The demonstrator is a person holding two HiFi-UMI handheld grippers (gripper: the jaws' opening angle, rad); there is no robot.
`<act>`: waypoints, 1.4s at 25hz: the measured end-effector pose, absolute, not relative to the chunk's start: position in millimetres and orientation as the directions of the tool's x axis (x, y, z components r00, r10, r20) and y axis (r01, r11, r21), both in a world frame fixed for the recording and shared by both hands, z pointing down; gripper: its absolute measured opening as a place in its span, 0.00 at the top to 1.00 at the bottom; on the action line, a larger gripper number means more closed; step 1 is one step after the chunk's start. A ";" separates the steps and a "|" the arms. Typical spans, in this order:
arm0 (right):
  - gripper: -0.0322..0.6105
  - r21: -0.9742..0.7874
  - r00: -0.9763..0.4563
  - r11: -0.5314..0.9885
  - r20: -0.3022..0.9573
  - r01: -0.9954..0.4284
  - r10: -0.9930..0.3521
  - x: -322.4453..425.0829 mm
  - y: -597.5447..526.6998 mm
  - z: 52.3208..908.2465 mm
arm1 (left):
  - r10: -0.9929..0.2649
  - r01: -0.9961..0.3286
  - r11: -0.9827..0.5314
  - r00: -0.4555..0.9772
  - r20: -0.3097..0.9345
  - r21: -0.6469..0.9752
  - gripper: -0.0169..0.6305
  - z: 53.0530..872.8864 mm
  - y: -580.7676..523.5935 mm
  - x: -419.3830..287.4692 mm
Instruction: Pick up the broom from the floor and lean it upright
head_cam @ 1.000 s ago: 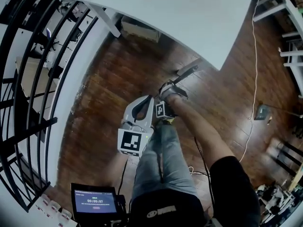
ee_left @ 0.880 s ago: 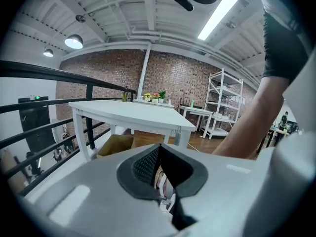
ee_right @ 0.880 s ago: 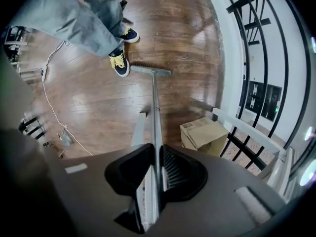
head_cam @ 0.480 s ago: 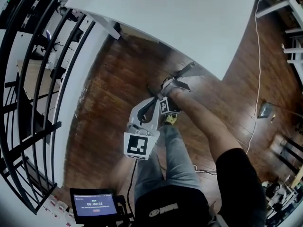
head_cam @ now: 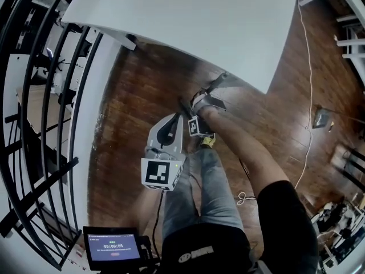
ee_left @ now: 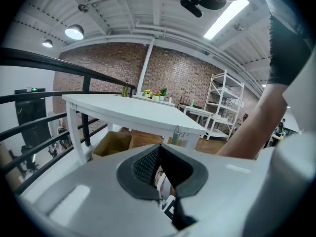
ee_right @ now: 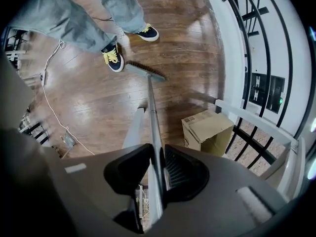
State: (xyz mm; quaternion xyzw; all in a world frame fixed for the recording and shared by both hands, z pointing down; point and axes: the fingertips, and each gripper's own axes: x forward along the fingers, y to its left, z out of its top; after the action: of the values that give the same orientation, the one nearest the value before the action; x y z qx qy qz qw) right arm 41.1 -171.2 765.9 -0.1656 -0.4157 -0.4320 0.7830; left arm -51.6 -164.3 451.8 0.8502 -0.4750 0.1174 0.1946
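The broom stands nearly upright. Its bristle head [ee_right: 145,72] rests on the wood floor beside the person's shoes, and its grey handle [ee_right: 152,107] rises between the jaws of my right gripper [ee_right: 158,154]. The pads lie against the handle while the jaws are opening. In the head view the right gripper [head_cam: 201,103] sits just below the white table's edge, with the handle's upper end [head_cam: 222,83] reaching that edge. My left gripper [head_cam: 181,117] hangs beside it, tips together and nothing held. Its closed jaws [ee_left: 159,147] point toward the table.
A white table [head_cam: 228,16] fills the far side, one leg [ee_right: 132,127] close to the broom. A cardboard box [ee_right: 207,127] sits under it. Black railing [head_cam: 51,124] runs along the left. A white cable [head_cam: 305,124] trails on the floor at right. Shelves [ee_left: 224,107] stand behind.
The table's edge has come closer to the right gripper and the broom handle. Both grippers drifted slightly together and keep their poses; the left stays shut and empty.
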 end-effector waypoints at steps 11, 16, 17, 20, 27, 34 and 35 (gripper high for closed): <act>0.74 0.057 0.392 0.642 0.749 0.765 -0.534 48.8 -171.1 771.0 | -0.740 -0.839 -0.503 0.542 0.398 0.208 0.95 451.3 -159.3 -51.9; 0.66 0.044 0.420 0.656 0.736 0.753 -0.532 54.7 -172.8 776.7 | -0.740 -0.843 -0.493 0.536 0.406 0.213 0.95 450.1 -161.8 -56.8; 0.66 0.053 0.412 0.655 0.739 0.754 -0.533 53.5 -173.0 777.0 | -0.738 -0.844 -0.492 0.535 0.410 0.215 0.95 450.6 -162.1 -57.5; 0.65 0.070 0.396 0.651 0.743 0.756 -0.540 49.6 -174.3 776.4 | -0.742 -0.847 -0.488 0.529 0.412 0.209 0.95 456.1 -162.9 -60.5; 0.62 0.108 0.348 0.621 0.748 0.777 -0.566 44.2 -172.2 778.2 | -0.735 -0.843 -0.493 0.536 0.415 0.215 0.95 455.8 -163.0 -54.9; 0.60 0.202 0.239 0.578 0.767 0.791 -0.595 21.2 -165.9 774.2 | -0.739 -0.843 -0.498 0.536 0.408 0.204 0.95 456.6 -162.1 -53.9; 0.60 0.222 0.218 0.569 0.767 0.792 -0.603 17.9 -165.2 771.3 | -0.742 -0.843 -0.499 0.534 0.405 0.198 0.95 455.2 -162.3 -54.2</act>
State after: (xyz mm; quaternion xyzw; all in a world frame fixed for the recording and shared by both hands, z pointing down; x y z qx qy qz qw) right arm 17.9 -165.2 771.3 -0.1090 -0.4328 -0.4510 0.7729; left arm -54.2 -162.3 455.2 0.8553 -0.4634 0.1344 0.1888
